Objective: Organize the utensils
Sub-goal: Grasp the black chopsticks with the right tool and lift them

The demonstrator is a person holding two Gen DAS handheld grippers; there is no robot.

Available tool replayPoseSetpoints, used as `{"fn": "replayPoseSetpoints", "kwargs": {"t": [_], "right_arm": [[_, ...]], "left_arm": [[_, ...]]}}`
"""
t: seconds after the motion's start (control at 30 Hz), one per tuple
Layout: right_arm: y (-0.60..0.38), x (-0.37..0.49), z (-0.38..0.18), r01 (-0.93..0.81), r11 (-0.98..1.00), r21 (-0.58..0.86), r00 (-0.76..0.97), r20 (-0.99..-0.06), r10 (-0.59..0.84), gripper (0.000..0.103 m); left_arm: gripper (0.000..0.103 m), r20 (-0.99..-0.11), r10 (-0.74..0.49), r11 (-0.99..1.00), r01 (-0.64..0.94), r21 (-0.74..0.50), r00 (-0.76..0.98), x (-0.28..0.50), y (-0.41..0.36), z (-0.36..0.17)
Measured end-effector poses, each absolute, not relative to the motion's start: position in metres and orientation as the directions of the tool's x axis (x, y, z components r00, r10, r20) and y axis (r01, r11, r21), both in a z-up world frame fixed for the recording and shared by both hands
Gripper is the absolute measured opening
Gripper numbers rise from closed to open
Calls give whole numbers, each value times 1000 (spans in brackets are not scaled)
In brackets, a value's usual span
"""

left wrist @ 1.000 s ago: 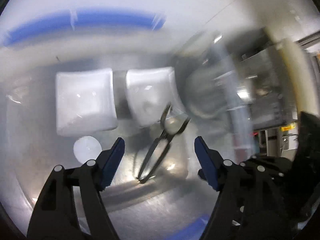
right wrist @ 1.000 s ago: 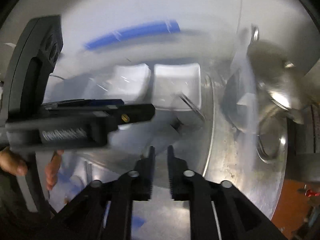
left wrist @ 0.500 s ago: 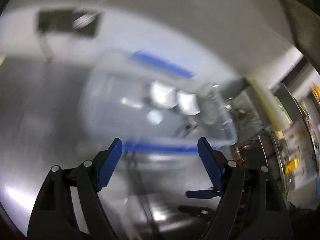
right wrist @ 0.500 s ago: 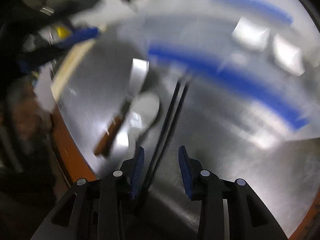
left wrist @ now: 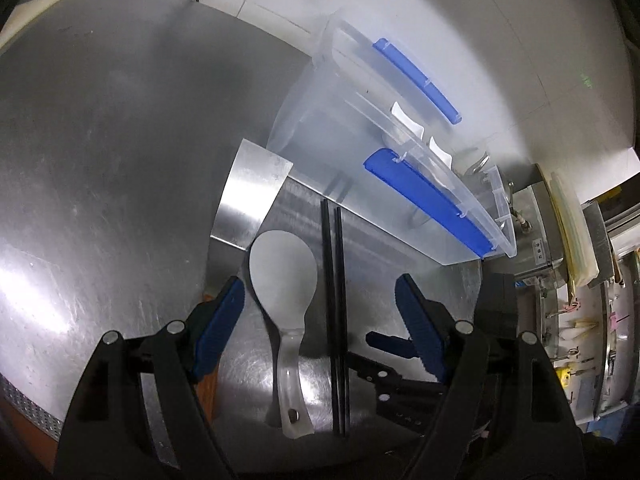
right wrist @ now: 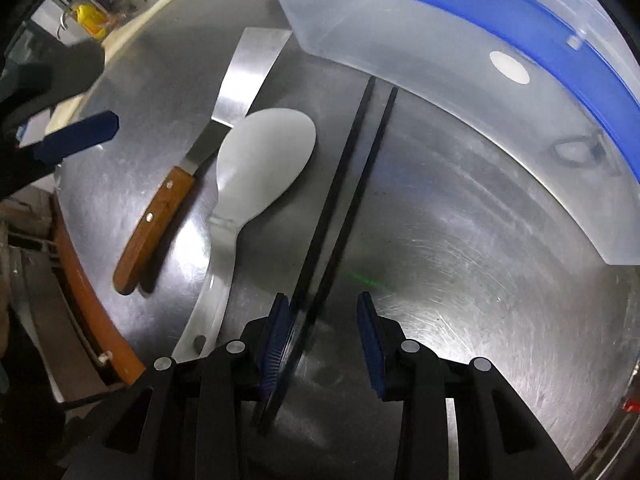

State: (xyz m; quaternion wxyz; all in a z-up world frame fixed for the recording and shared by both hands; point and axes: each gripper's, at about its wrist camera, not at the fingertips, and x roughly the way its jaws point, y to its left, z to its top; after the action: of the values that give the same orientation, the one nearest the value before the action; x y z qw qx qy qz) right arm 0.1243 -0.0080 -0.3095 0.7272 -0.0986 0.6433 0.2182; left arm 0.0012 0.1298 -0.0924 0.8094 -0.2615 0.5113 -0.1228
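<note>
Above black chopsticks (right wrist: 340,184), right hand-held gripper (right wrist: 322,336) half-open, jaws just widened.

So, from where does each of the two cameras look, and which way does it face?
Left wrist: sits on the left hand-held gripper, looks steeply down at the rice paddle, chopsticks and clear bin; its open blue pads show, and the right hand-held gripper low on the right.
Right wrist: sits on the right hand-held gripper, looks almost straight down over the chopsticks; its pads show, chopstick ends between them.
Shared: paddle, chopsticks, scraper, bin, steel table.
</note>
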Motion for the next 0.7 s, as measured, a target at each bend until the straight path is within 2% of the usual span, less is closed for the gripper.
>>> {"fn": "replayPoseSetpoints", "kwargs": {"t": [0.23, 0.37, 0.7], "right_arm": [[2, 122, -323, -434, 898, 77, 86, -988, 127, 38], [-5, 125, -326, -389, 912, 129, 72, -983, 170, 38], [-12, 125, -325, -356, 928, 110, 83, -985, 149, 38]], "left_arm": [[74, -758, -488, 825, -56, -563, 432, 4, 125, -95], [74, -759, -499, 820, -56, -570, 417, 7, 123, -99], [74, -758, -521, 814, -37, -580, 393, 15, 116, -105]]}}
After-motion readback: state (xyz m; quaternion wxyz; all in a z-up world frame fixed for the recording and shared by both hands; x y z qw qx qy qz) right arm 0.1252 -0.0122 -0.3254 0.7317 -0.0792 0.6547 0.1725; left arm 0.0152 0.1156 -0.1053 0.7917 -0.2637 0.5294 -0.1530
